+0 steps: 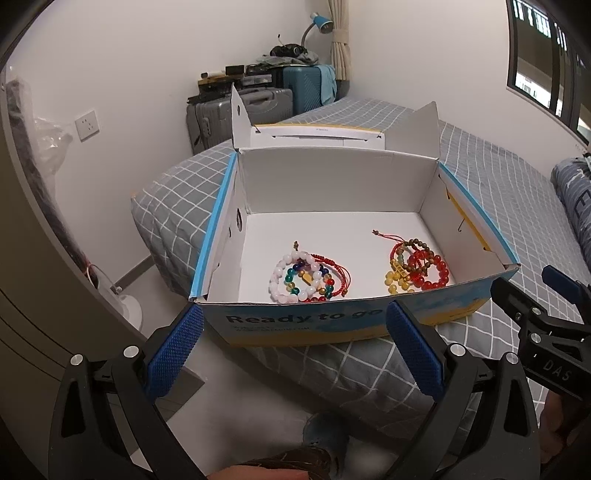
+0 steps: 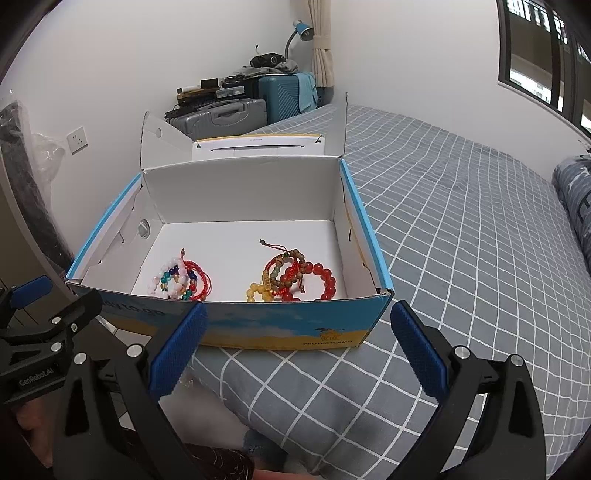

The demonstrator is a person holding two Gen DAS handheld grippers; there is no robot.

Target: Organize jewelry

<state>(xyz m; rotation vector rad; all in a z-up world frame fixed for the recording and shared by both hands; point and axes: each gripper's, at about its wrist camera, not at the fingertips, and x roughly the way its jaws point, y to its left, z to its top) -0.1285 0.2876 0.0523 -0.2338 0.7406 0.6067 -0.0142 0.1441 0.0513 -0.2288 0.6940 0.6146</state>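
Note:
An open cardboard box [image 1: 406, 181] [image 2: 258, 181] with blue and yellow sides stands on the bed corner. Inside lie two heaps of bead bracelets: a left heap [image 1: 306, 277] [image 2: 177, 278] of white, multicoloured and red cord ones, and a right heap [image 1: 417, 267] [image 2: 295, 275] of red, yellow and brown ones. My left gripper [image 1: 293, 349] is open and empty, in front of the box's near wall. My right gripper [image 2: 299, 345] is open and empty, also in front of the near wall. Each gripper shows at the edge of the other's view [image 1: 535, 306] [image 2: 48, 314].
The box lid [image 1: 317, 133] stands open at the back. The grey checked bed [image 2: 461, 221] stretches right, with a rolled quilt [image 2: 576, 199] at its far edge. Suitcases [image 2: 236, 110] and a lamp [image 2: 301, 31] stand by the back wall. A white fan base [image 1: 125, 306] sits on the floor at left.

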